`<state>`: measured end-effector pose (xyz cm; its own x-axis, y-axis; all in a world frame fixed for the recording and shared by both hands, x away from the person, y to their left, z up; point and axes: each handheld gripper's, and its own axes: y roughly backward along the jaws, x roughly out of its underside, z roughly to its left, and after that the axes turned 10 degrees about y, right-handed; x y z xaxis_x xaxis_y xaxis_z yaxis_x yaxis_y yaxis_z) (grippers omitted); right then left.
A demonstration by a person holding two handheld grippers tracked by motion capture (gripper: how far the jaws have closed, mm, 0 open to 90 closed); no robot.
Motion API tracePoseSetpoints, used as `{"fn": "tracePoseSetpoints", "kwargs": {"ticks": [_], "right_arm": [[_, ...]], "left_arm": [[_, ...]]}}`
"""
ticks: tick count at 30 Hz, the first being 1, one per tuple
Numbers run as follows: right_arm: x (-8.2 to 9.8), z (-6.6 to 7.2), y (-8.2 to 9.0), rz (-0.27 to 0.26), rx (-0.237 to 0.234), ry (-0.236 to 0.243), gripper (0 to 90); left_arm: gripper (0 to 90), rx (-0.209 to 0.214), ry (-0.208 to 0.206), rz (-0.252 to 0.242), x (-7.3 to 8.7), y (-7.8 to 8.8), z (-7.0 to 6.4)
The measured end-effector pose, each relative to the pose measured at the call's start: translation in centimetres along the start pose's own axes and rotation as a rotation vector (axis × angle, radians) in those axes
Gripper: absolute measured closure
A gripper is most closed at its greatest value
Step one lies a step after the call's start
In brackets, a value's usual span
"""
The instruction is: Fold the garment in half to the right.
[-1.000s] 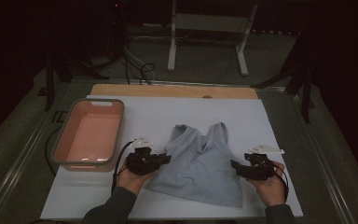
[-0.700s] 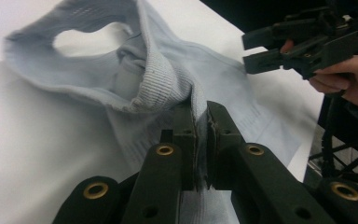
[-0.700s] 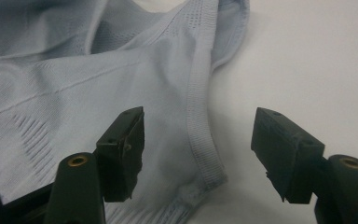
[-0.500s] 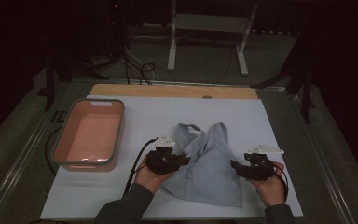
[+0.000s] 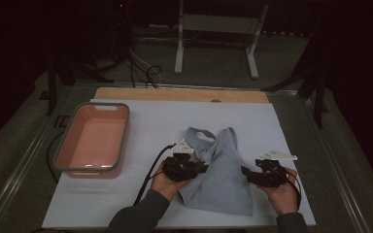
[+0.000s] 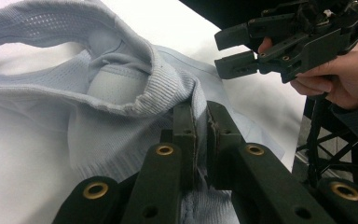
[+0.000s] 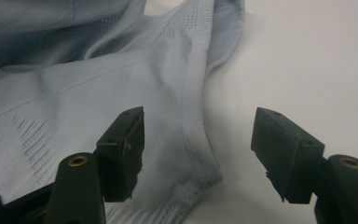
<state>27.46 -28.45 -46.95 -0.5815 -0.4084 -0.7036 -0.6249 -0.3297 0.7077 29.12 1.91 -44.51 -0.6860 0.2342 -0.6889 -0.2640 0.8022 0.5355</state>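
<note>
A pale blue knitted sleeveless top (image 5: 218, 170) lies on the white sheet covering the tabletop (image 5: 150, 213), toward the near edge, right of centre. The left gripper (image 6: 196, 126) has its black jaws pinched tight on the garment's ribbed hem, folding that side inward. The right gripper (image 7: 198, 140), jaws standing wide apart, rests at the top's right edge, the ribbed border lying between them unpressed. A salmon-pink plastic tub with grey rim (image 5: 63, 145) sits near the tabletop's left edge.
</note>
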Motion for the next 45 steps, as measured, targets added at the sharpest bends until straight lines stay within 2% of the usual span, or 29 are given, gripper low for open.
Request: {"fn": "tracePoseSetpoints", "kwargs": {"ticks": [4, 10, 15, 20, 24, 30, 33, 35, 37, 41, 42, 45], "right_arm": [[0.0, 0.0, 0.0, 0.000, 0.000, 0.000, 34.7], [0.0, 0.0, 0.1, -0.003, -0.001, 0.000, 34.8], [-0.4, 0.2, 0.3, -0.026, -0.005, -0.002, 35.2], [-1.0, 0.6, 0.3, -0.046, -0.025, 0.002, 36.2], [-2.0, 1.1, 0.4, -0.076, -0.037, 0.012, 38.5], [-3.8, 1.6, 0.4, -0.114, -0.070, -0.011, 44.2], [-4.6, 2.2, 0.3, -0.124, -0.085, 0.002, 44.4], [-4.8, 2.3, 0.2, -0.126, -0.087, 0.008, 44.7], [-5.6, 2.8, 0.0, -0.128, -0.115, 0.020, 46.9], [-6.2, 3.2, -0.5, -0.115, -0.138, 0.026, 48.5], [-6.6, 3.5, -0.9, -0.109, -0.158, 0.030, 49.0], [-7.0, 4.0, -1.4, -0.099, -0.167, 0.044, 50.4]], "left_arm": [[85.1, 0.008, 0.013, -0.003, 0.0, -0.3, 0.1], [84.8, 0.044, 0.037, -0.010, 0.1, -1.1, 0.1], [84.8, 0.063, 0.047, -0.010, 0.2, -1.8, -0.2], [84.8, 0.072, 0.033, 0.004, 0.3, -2.4, -0.5], [84.7, 0.082, 0.033, 0.016, 0.4, -3.3, -1.0], [84.7, 0.087, 0.018, 0.030, 0.5, -4.4, -1.9], [84.7, 0.094, 0.008, 0.041, 0.6, -5.2, -2.4], [84.6, 0.096, 0.011, 0.045, 0.6, -5.4, -2.5], [84.5, 0.102, 0.002, 0.055, 0.8, -5.8, -2.7], [84.5, 0.100, 0.002, 0.057, 0.8, -6.2, -3.0], [84.5, 0.104, -0.011, 0.066, 0.8, -6.3, -3.1], [84.2, 0.107, -0.017, 0.071, 0.8, -6.4, -3.2]]}}
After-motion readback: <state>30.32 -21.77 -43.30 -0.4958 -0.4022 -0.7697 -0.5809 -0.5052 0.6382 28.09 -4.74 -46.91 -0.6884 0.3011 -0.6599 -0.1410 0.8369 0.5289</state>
